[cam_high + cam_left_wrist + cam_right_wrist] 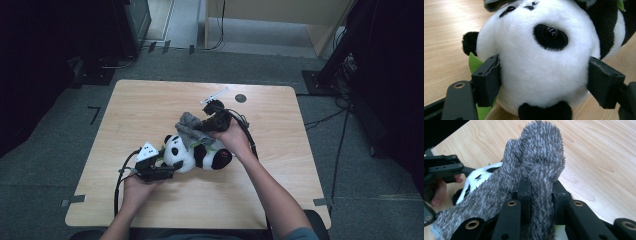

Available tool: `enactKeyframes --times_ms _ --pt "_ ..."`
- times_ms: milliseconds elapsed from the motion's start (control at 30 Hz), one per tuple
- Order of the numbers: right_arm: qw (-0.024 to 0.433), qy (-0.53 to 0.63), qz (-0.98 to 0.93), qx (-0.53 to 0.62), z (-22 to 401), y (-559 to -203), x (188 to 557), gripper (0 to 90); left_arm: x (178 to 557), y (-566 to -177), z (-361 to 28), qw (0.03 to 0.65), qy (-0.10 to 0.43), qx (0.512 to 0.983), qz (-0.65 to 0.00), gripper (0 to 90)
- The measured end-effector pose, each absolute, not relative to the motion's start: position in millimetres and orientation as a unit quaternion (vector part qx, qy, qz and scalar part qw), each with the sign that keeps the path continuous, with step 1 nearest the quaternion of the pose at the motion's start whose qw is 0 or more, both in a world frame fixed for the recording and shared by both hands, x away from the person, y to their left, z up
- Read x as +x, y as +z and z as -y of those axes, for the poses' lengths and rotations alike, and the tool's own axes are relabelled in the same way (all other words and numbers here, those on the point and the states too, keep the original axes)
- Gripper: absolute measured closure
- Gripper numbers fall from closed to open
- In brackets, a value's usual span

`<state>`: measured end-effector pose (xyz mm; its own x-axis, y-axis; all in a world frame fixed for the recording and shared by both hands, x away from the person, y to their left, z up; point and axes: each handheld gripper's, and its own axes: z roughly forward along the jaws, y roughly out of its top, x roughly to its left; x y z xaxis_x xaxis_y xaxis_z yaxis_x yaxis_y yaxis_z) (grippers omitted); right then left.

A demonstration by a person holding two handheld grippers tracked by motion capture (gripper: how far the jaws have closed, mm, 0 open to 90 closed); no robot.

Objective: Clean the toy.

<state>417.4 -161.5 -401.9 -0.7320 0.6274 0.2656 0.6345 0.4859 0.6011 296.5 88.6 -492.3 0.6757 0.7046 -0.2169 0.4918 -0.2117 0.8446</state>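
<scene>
**A:** Dim room, grey floor, cables everywhere, and 1 pale wooden counter (150,100) in the middle. The toy panda (192,154) lies near its centre. Left claw (544,80) is clamped on the panda's head, 1 pad on each side, pinning it down.

**B:** And the right claw (540,192)? Looks clenched on that fuzzy grey scarf (536,157), bunched between its jaws, just above the panda.

**A:** Yep. I'd say we're mid-step: working the scarf around or off the panda's neck, can't tell which.

**B:** Next move probably needs the left one holding firm while the right pulls the scarf along without dragging the panda.
</scene>
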Motion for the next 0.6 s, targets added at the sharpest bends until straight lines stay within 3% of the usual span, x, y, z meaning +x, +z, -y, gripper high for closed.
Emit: enactKeyframes --times_ms 200,600 --pt "0.003 -0.358 0.854 -0.378 172.0 -401.4 422.7 74.4 296.8 -492.3 -88.8 0.495 0.106 0.769 -0.39 21.5" --pt "-0.044 -0.347 0.847 -0.4 203.8 -393.6 425.1 75.3 297.0 -492.3 -89.2 0.494 0.105 0.77 -0.39 21.4"
